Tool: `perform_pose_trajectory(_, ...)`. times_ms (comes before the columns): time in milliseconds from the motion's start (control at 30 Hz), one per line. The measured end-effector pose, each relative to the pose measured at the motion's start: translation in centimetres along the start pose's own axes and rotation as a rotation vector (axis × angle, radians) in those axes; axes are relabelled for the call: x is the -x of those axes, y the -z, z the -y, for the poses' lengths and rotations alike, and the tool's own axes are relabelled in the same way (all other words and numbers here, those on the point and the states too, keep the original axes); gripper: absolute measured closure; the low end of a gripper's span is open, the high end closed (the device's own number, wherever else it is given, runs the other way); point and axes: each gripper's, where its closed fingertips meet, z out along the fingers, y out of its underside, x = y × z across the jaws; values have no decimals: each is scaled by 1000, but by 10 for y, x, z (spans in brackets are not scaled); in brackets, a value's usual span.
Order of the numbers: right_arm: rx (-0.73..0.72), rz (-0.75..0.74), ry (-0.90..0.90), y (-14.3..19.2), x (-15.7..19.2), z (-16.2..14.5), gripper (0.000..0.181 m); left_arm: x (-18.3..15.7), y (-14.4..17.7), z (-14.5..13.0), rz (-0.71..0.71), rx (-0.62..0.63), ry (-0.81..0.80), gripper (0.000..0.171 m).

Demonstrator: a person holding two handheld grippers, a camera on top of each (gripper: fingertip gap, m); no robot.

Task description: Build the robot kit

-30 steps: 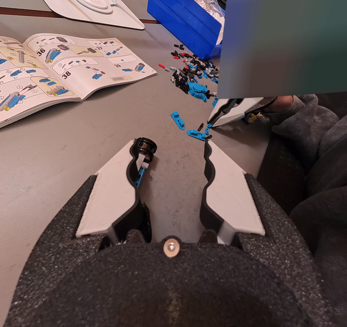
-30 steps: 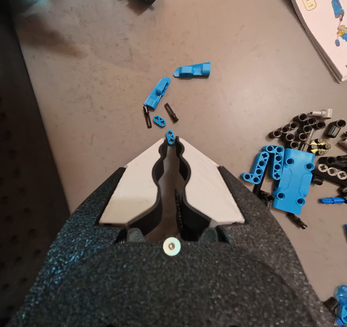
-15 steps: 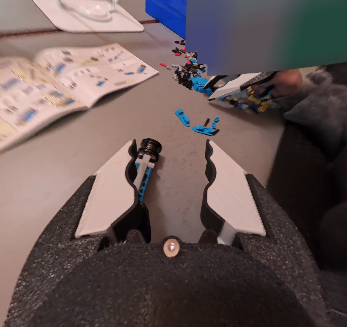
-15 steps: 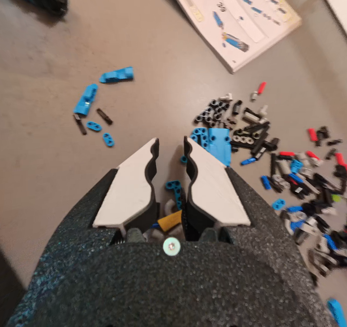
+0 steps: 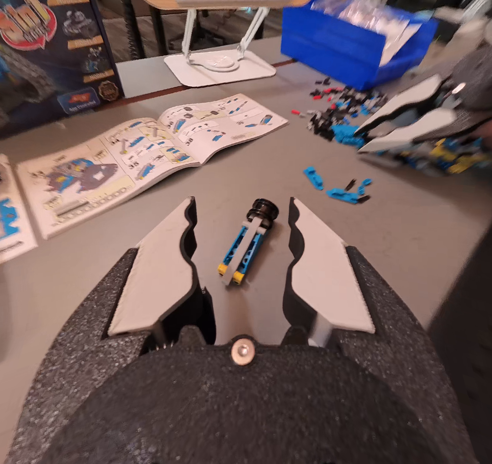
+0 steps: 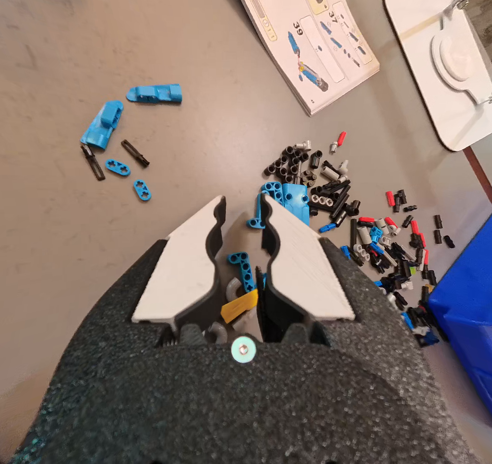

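Your left gripper [image 5: 241,202] spreading wide around small blue-and-grey brick assembly [image 5: 246,241] lying untouched on grey tabletop [image 5: 266,163]; your right gripper [image 6: 243,202] gaping slightly, hovering beside pile of loose plastic pieces [image 6: 354,219].

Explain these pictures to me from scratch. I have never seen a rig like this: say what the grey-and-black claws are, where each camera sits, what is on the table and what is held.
The claws are two hand-held grippers, each with a camera looking forward along its fingers.

Left wrist view: the left gripper is open. A small blue, grey and black assembly lies on the grey table between its fingers, apparently untouched. Beyond are an open instruction booklet, a white stand and a blue bin.

Right wrist view: the right gripper is partly open and holds nothing that I can see, above a pile of small building pieces. Loose blue pieces lie left.
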Motion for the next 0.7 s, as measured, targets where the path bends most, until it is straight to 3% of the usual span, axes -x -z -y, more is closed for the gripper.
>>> perform_pose_trajectory(100, -90, 82, -119, 8, 4, 19, 148, -8, 3, 3, -101, -33, 103, 99)
perform_pose_trajectory(200, -329, 321, -311, 50, 16, 77, 143, -6, 4, 4, -113, -34, 145, 95)
perform_pose_trajectory(267, -395, 376, -328, 77, 19, 107, 116, -7, 10, 16, -109, -76, 131, 96)
perform_pose_trajectory(367, -379, 366, -213, 95, 29, 131, 101, -16, 24, 45, -98, -134, 48, 96)
perform_pose_trajectory(467, -245, 345, -100, 100, 42, 140, 123, -31, 37, 84, -93, -176, -78, 101)
perform_pose_trajectory(500, -241, 375, -79, 104, 49, 150, 123, -41, 40, 95, -125, -181, -107, 112)
perform_pose_trajectory(567, -213, 432, -38, 112, 59, 168, 138, -61, 39, 116, -204, -200, -166, 116)
perform_pose_trajectory(633, -178, 452, 31, 112, 59, 172, 152, -74, 26, 123, -239, -160, -226, 117)
perform_pose_trajectory(700, -152, 357, 104, 94, 39, 161, 164, -91, 7, 110, -320, -44, -298, 122)
